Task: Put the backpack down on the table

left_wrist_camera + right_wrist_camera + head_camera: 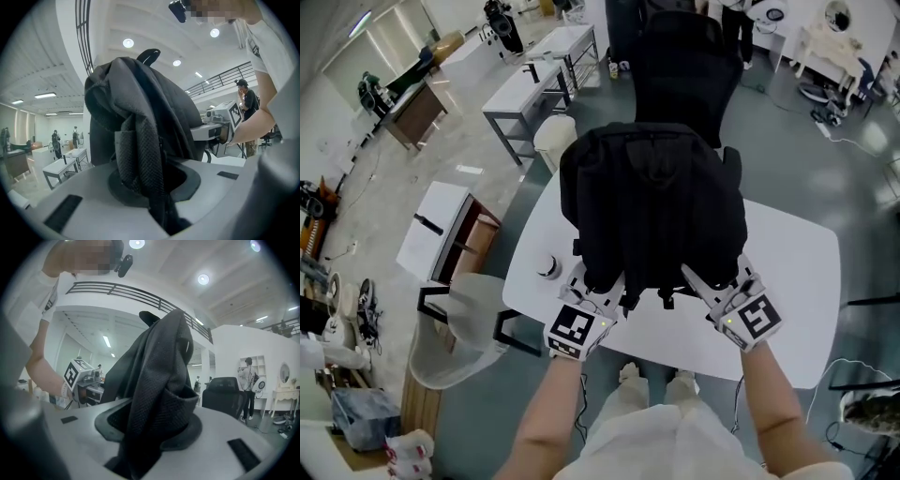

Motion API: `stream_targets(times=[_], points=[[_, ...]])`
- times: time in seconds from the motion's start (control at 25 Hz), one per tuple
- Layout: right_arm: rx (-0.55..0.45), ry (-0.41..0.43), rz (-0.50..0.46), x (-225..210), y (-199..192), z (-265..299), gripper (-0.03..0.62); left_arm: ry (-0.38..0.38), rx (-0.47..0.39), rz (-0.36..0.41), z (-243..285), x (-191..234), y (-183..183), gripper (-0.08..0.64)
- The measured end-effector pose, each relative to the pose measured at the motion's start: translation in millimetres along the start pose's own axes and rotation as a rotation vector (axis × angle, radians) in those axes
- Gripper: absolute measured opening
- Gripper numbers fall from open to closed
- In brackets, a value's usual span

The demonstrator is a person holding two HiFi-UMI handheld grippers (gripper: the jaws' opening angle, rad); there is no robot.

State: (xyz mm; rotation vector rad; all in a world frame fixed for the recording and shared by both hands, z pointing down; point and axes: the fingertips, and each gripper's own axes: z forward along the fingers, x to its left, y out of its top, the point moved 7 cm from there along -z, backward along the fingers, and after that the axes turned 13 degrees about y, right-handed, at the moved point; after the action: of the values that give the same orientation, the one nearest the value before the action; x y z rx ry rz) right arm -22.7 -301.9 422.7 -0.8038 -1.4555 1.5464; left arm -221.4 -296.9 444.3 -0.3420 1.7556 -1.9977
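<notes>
A black backpack (652, 206) is held upright over the white table (797, 281), and I cannot tell whether its base touches the top. My left gripper (592, 298) is shut on a fold of the backpack's near lower left side. My right gripper (712, 286) is shut on a thicker bunch at the lower right. In the left gripper view the dark mesh fabric (140, 140) runs down between the jaws of the left gripper (154, 197). In the right gripper view the backpack (159, 366) fills the gap of the right gripper (150, 437). Each gripper view shows the other gripper beside the bag.
A small round object (548, 267) sits on the table near its left edge. A black office chair (684, 66) stands behind the table. A white stool (553, 136) and grey benches (534, 89) are farther back. A cabinet (441, 234) and a light chair (455, 328) stand at the left.
</notes>
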Motion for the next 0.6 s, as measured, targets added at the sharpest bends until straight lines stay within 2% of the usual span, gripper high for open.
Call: stream_targets(times=[0.6], points=[[0.097, -0.087, 0.095, -14.8, -94.3, 25.2, 0.172, -0.007, 0.120, -0.056, 45.1, 1.9, -88.2, 0.067]])
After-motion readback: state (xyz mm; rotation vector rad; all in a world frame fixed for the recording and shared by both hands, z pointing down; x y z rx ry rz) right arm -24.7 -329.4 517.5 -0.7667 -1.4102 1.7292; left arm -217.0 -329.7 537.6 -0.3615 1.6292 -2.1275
